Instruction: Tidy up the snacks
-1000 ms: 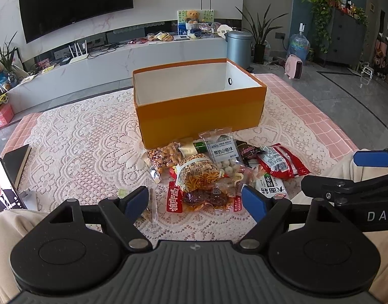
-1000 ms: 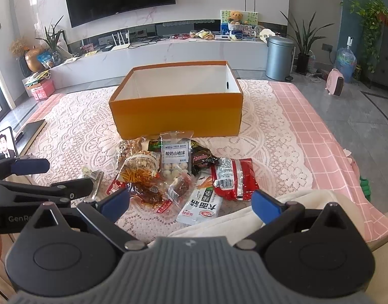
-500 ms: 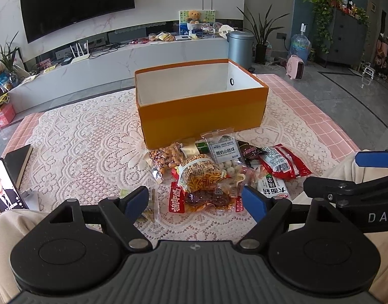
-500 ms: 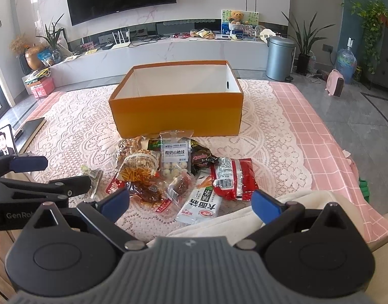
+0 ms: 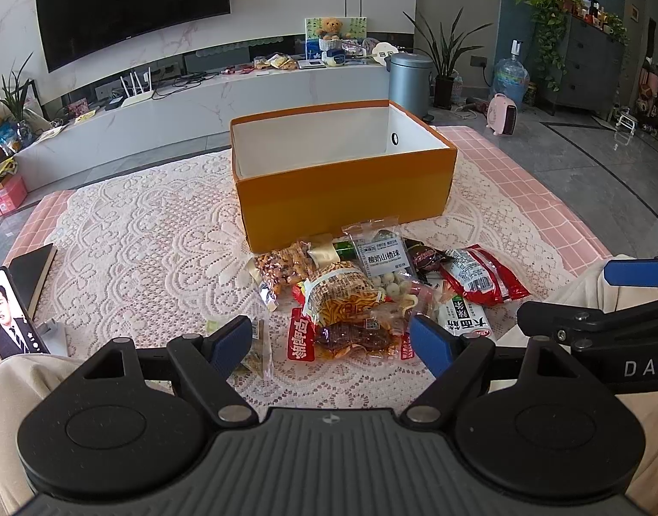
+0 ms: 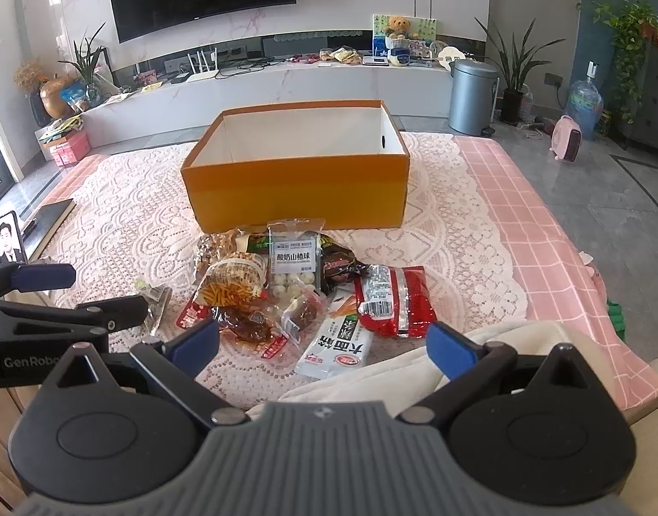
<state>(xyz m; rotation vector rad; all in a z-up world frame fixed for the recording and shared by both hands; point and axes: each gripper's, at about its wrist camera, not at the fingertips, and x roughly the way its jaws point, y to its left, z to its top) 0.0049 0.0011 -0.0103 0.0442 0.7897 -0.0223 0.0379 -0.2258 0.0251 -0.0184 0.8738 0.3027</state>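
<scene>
Both the left claw (image 5: 329, 342) and right claw (image 6: 322, 342) gape wide and empty above snack packets (image 5: 372, 292) heaped before an orange box (image 5: 342, 198) mid-desk.

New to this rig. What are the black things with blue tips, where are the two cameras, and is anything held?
No robot arm here: a person holds a two-finger tool in each hand, and each has a fisheye camera looking forward along its fingers. In the left wrist view, the left tool fills the foreground; the right wrist view shows the right tool the same way. The blue tips are the finger pads. Both tools are open and hold nothing. On the lace tablecloth stands an open orange box, nothing visible inside, with a pile of snack packets in front of it. A phone stands at the left edge.
</scene>
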